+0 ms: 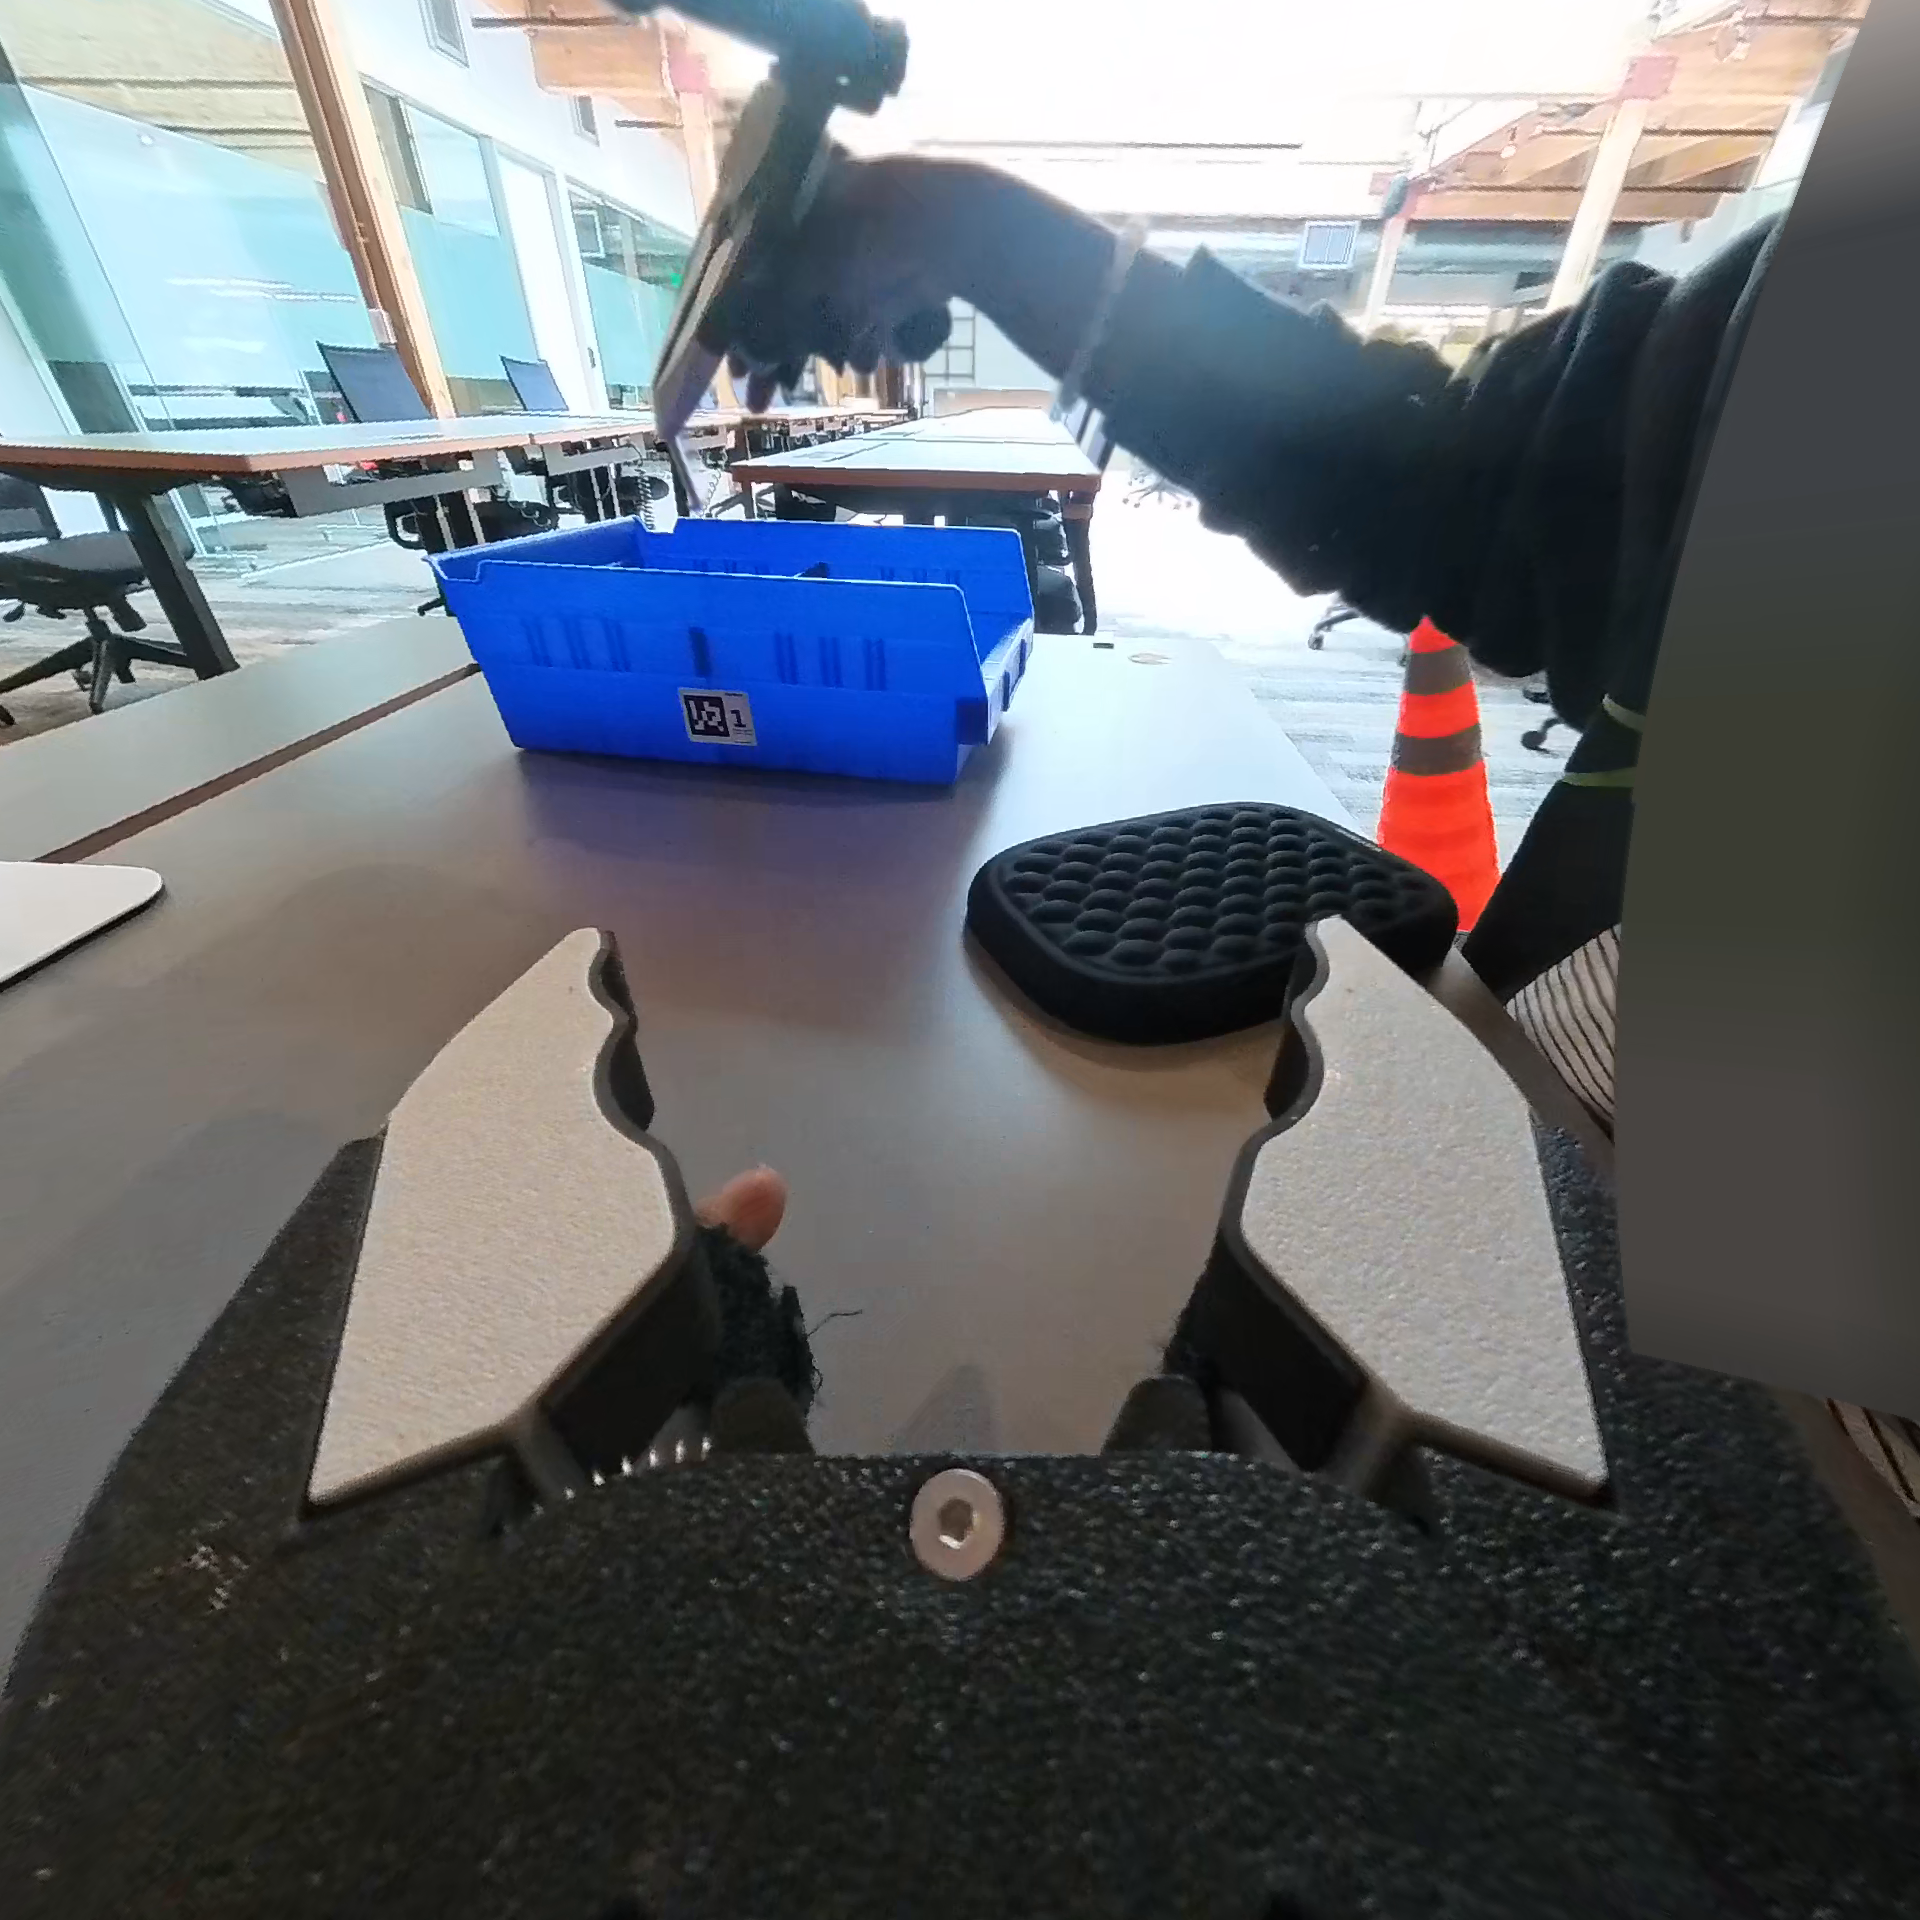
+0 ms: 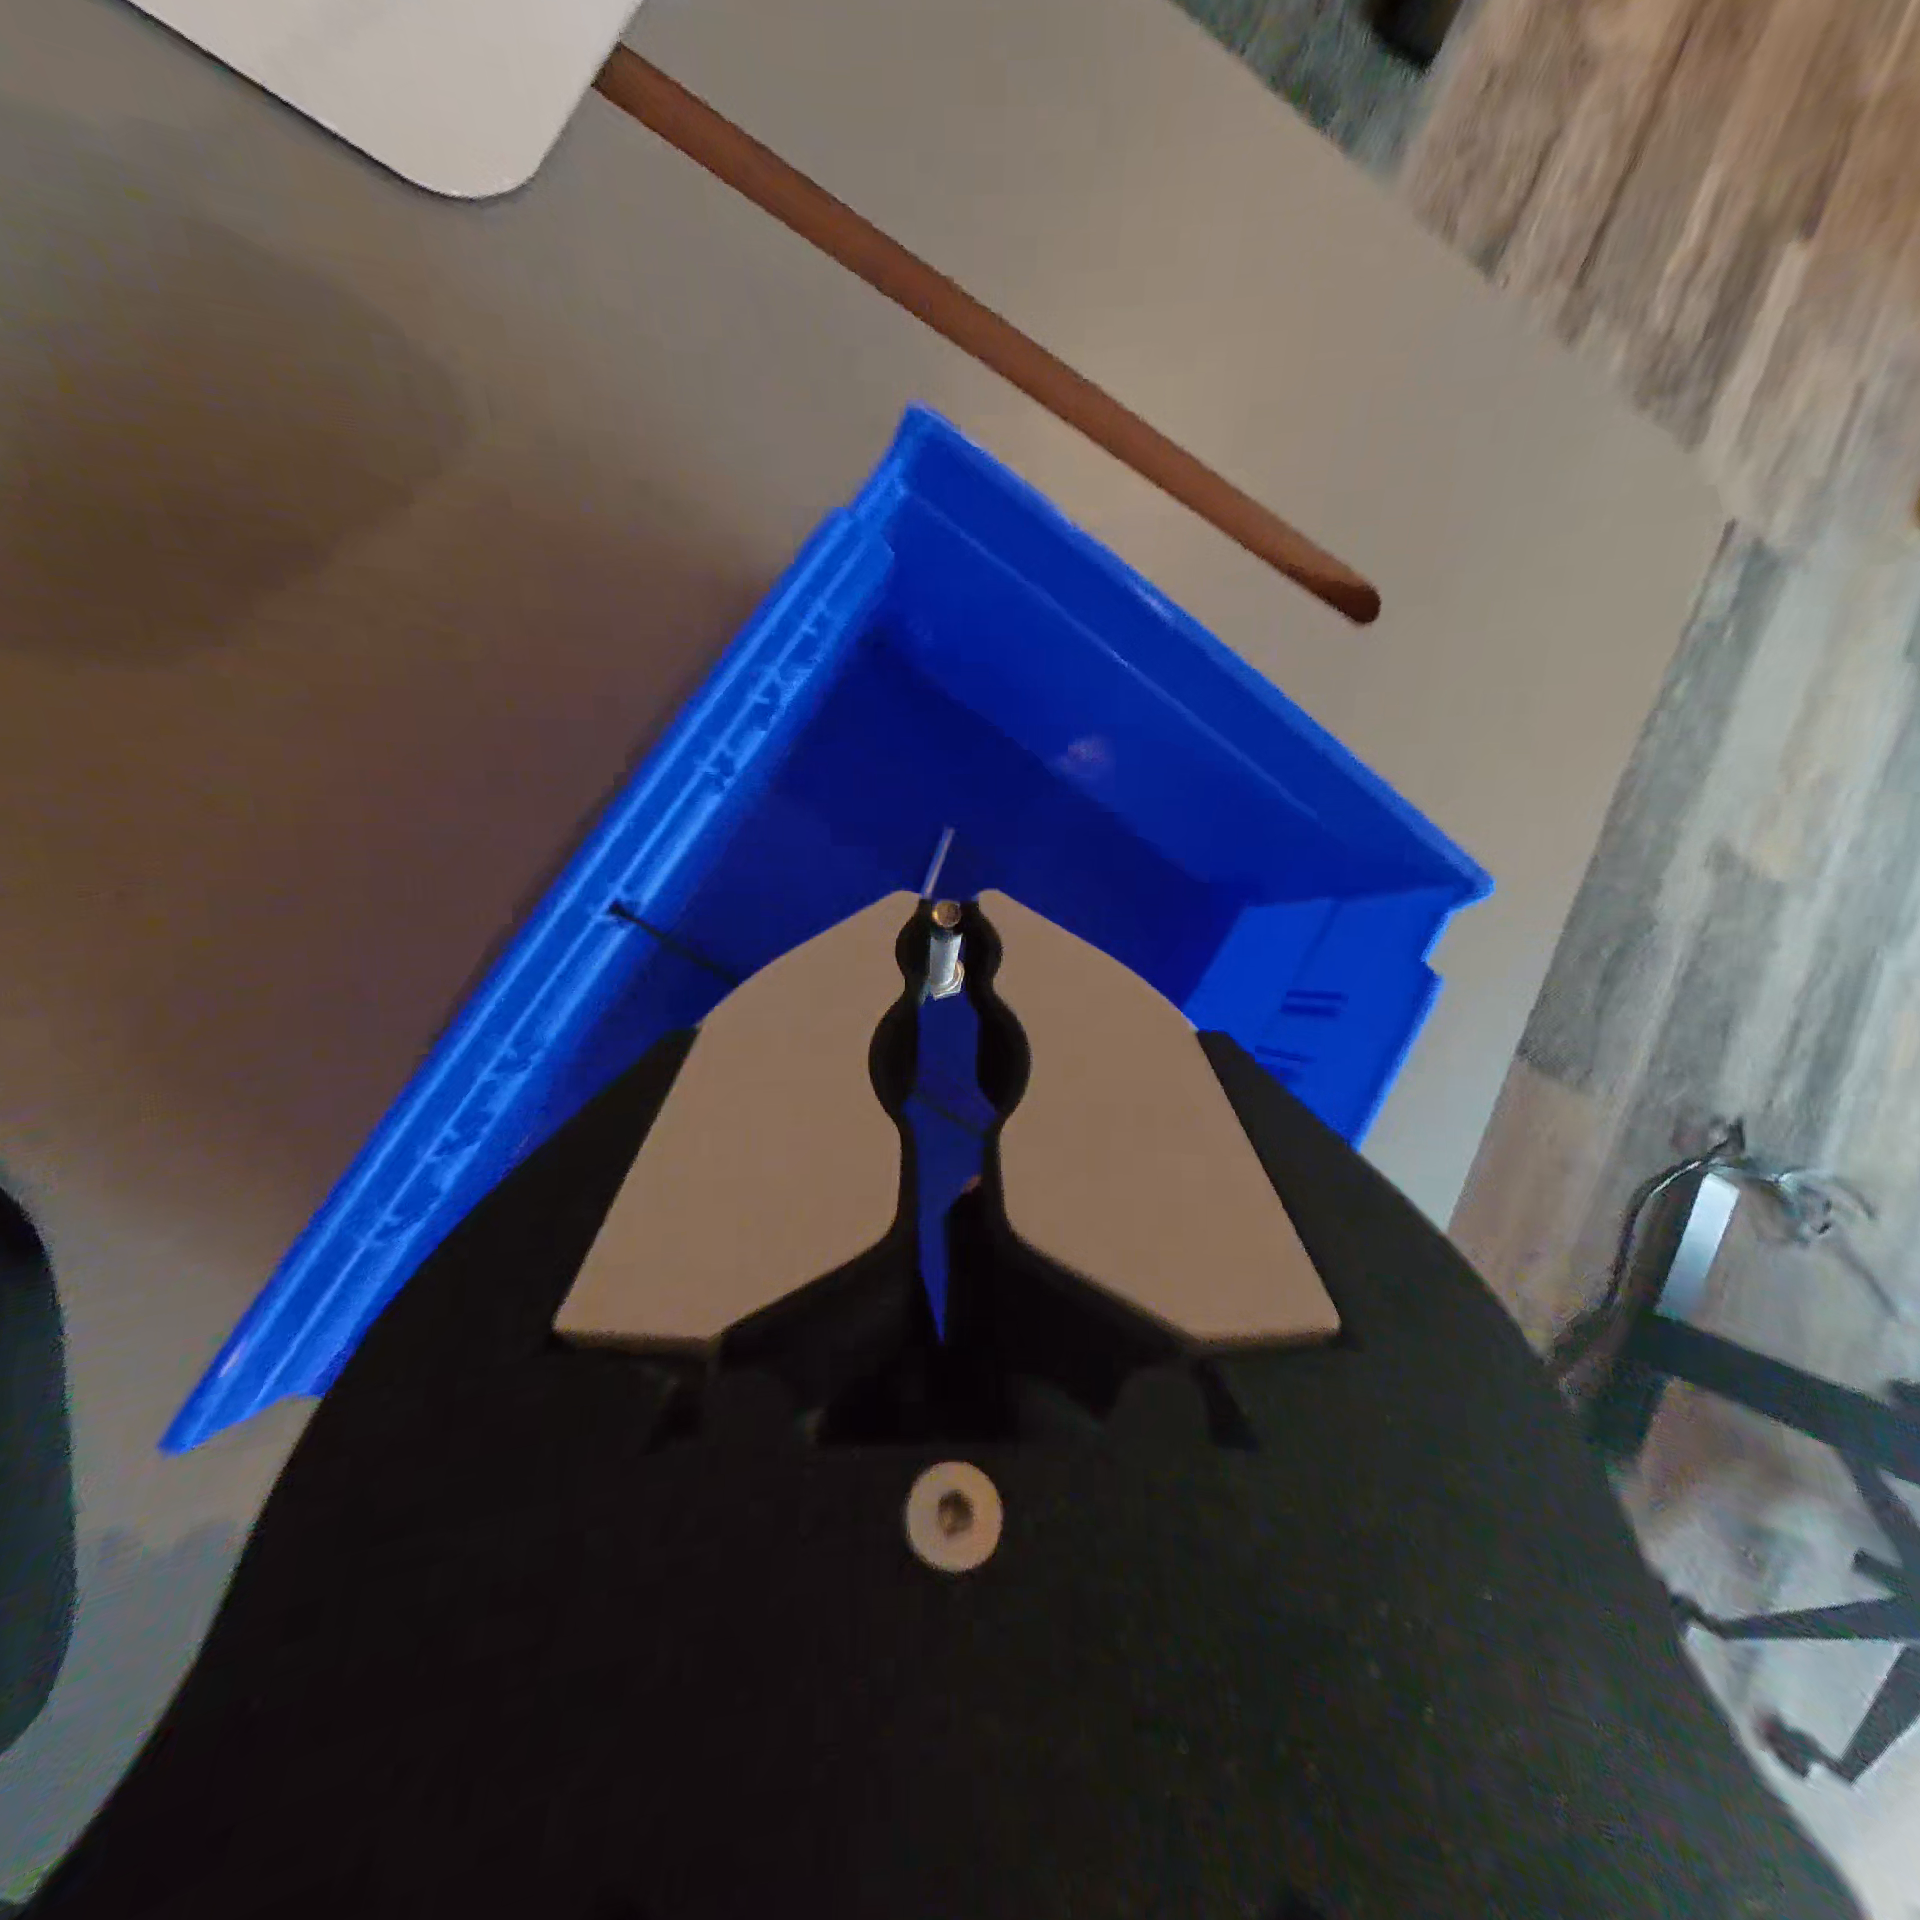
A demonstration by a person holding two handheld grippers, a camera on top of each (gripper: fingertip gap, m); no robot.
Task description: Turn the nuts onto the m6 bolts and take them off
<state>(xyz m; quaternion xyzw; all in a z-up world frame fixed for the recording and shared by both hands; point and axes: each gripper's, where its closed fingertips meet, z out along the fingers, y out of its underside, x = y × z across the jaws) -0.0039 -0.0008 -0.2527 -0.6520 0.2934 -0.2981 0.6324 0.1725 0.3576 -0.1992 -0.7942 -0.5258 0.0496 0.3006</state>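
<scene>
The little silver bolt (image 2: 943,951) is sitting pinched in the right hand-held gripper (image 2: 948,914), hovering right over the blue bin (image 2: 1039,665). The left hand-held gripper (image 1: 961,997) is hanging wide open with nothing in it, low over the bench (image 1: 790,935) near a black mat (image 1: 1195,904).

right gripper (image 2: 948,940) jaws clamped on small silver bolt (image 2: 945,951), over blue bin (image 2: 1039,665), grey table (image 2: 312,520)

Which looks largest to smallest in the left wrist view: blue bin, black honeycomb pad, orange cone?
1. blue bin
2. black honeycomb pad
3. orange cone, partly hidden

Apparent size only; the pad lies nearer the camera, the cone stands farther off.
</scene>
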